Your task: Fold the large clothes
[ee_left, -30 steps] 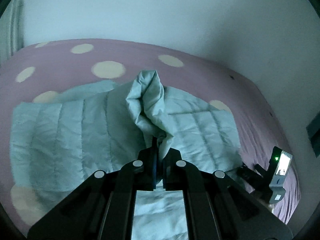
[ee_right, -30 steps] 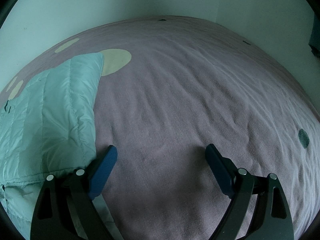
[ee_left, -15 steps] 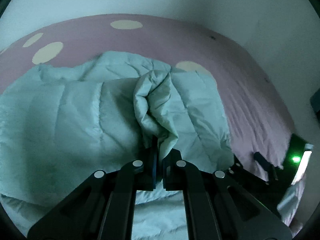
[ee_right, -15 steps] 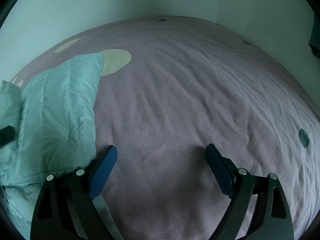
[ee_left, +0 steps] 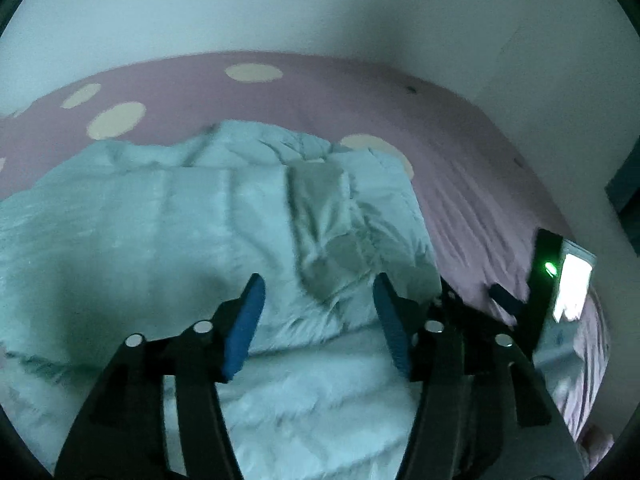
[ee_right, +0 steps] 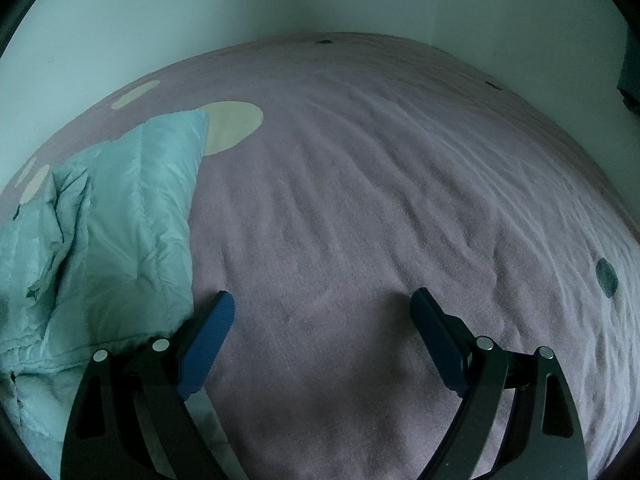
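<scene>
A pale teal quilted jacket (ee_left: 208,232) lies on the purple bedspread (ee_left: 360,96). A crumpled fold of it (ee_left: 324,216) rests on top, just ahead of my left gripper (ee_left: 318,312), which is open and empty above the jacket. My right gripper (ee_right: 322,320) is open and empty, low over the bare bedspread (ee_right: 380,184). The jacket's right edge (ee_right: 132,216) lies just left of its left finger (ee_right: 208,332). The right gripper also shows in the left wrist view (ee_left: 560,276) at the right edge.
The bedspread has cream dots (ee_left: 116,120) and a cream dot (ee_right: 234,126) beside the jacket. White walls (ee_left: 320,8) rise behind the bed, with a corner at the back right (ee_right: 436,0). A dark dot (ee_right: 606,274) marks the bedspread at right.
My left gripper was shut on a raised fold of the jacket. It has opened and the fold has dropped onto the jacket. The right gripper has not moved.
</scene>
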